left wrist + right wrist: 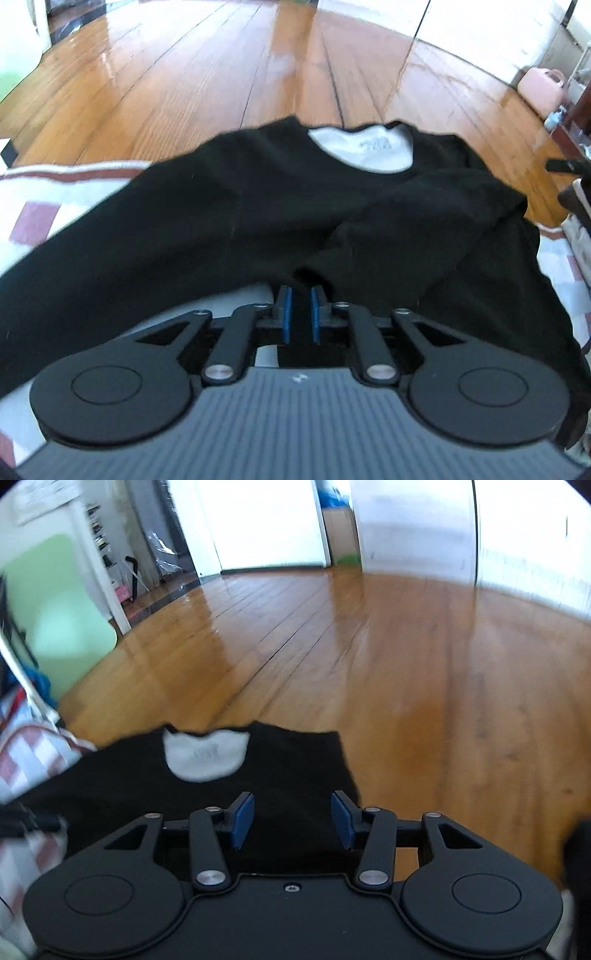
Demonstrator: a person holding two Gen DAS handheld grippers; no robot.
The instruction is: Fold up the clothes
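A black shirt (258, 206) with a white inner neck lining (364, 151) lies spread on a checked cloth, collar pointing away from me. One side is folded in over the body. My left gripper (299, 295) is shut on the shirt's near edge, black fabric pinched between its blue pads (286, 314). In the right wrist view the same shirt (280, 771) lies below my right gripper (291, 812), which is open and empty just above the fabric near its right edge.
The checked white-and-maroon cloth (44, 206) lies under the shirt on a glossy wooden floor (221, 74). A pink container (541, 86) and dark furniture stand at the far right. A green panel (62, 627) and shelves stand at the left.
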